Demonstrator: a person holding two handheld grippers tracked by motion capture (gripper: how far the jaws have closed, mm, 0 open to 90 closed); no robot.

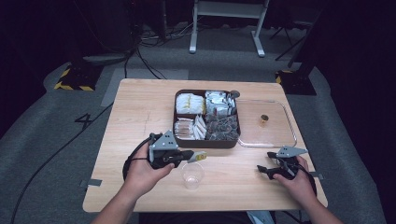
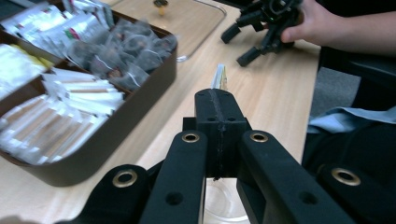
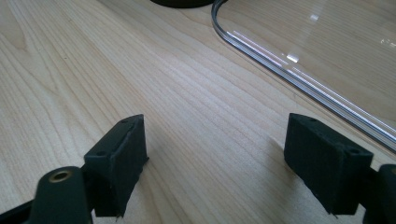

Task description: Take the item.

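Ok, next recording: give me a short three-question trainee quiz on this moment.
1. True or false: the left gripper is shut on a packet.
2. What stands on the table just below that packet? A) a clear cup B) a spoon C) a kettle
3. Fill in: the right gripper has its fingers ____ above bare wood, beside the clear lid.

Key: 1 true. 2 A, the clear cup. 3 open.
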